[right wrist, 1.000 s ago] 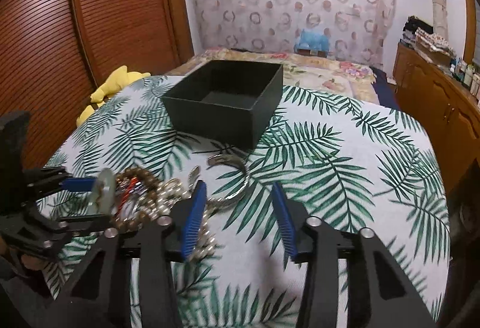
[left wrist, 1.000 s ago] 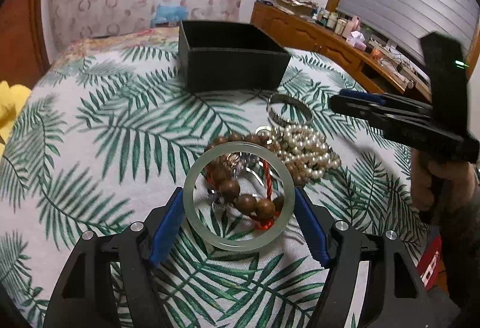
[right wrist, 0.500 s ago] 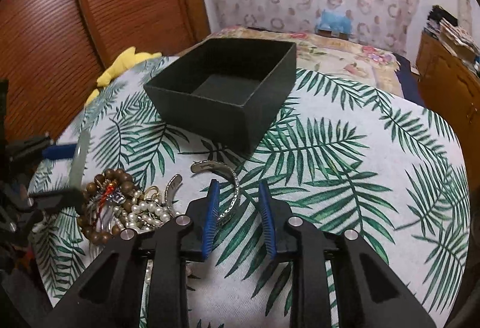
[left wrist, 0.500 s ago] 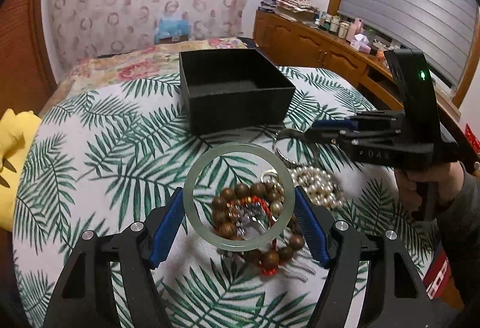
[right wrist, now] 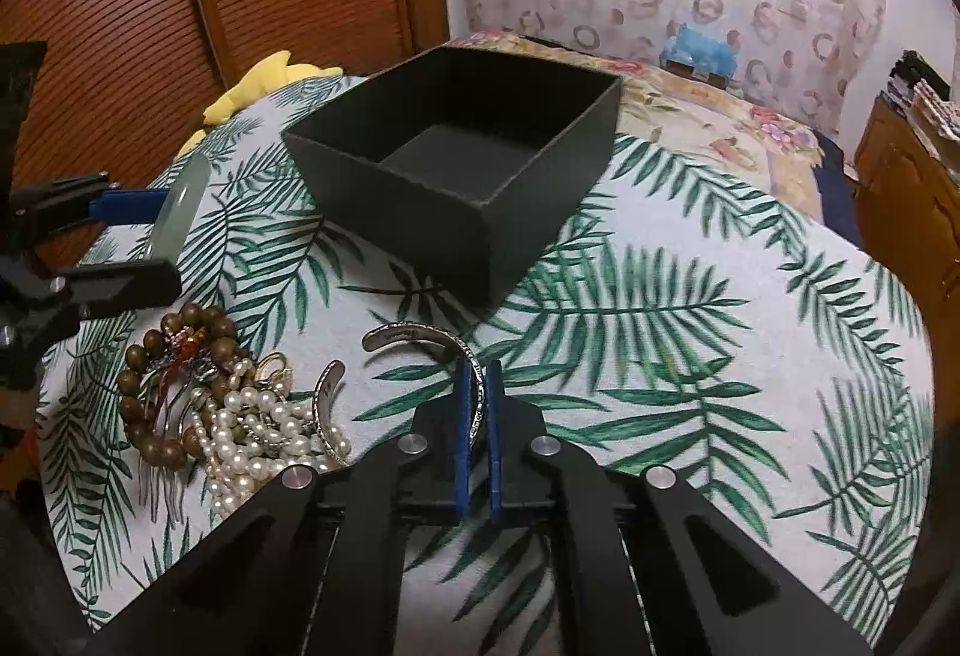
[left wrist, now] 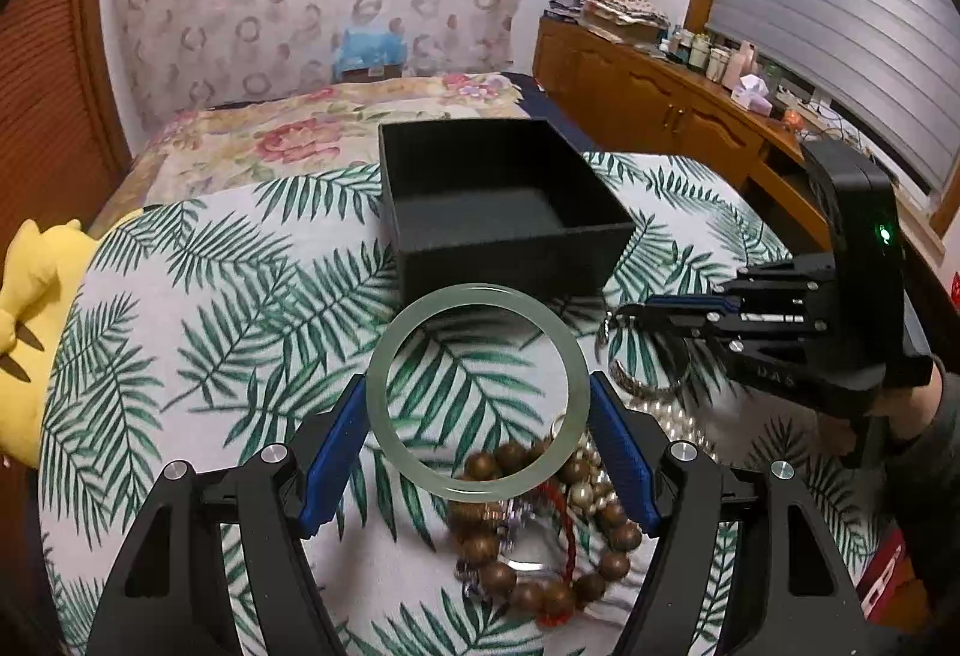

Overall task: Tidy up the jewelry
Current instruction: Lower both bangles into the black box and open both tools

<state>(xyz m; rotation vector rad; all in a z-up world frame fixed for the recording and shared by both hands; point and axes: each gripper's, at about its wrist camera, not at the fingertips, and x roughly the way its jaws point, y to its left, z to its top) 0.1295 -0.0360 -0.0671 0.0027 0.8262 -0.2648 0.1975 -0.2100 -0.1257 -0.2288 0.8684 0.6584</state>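
- On the palm-leaf cloth (left wrist: 198, 308), left wrist view: left gripper (left wrist: 477, 443) clamped on a pale green jade bangle (left wrist: 477, 395), blue pads pressing its left and right sides, ring held up off the cloth and facing the camera
- Just beyond the bangle: open black box (left wrist: 504, 212) standing on the cloth, nothing seen inside
- Below and right of the bangle, on the cloth: wooden bead bracelet (left wrist: 528, 548) with a red cord through the heap, pearl strand (left wrist: 678, 425) beside it
- Right side: right gripper (left wrist: 636, 317) comes in from the edge, fingers together on a silver cuff (left wrist: 648, 383) that lies near the pearls; a hand (left wrist: 900, 416) grips its handle
- Far left edge: yellow plush toy (left wrist: 24, 332); wooden dresser (left wrist: 648, 98) along the back right
- Same cloth (right wrist: 690, 356), right wrist view: right gripper (right wrist: 478, 398) with both blue pads closed on the right arc of the silver cuff (right wrist: 420, 338), band pinched between them, the cuff's open ends pointing left
- Left of the cuff: pearl strand (right wrist: 264, 428) piled against the wooden bead bracelet (right wrist: 150, 416), the two touching
- Upper middle: black box (right wrist: 456, 164), set apart from the heap
- Left edge: left gripper (right wrist: 138, 236) holding the jade bangle (right wrist: 177, 203) edge-on, above the cloth and above the bead heap
- Yellow plush toy (right wrist: 258, 83) behind the box on the left
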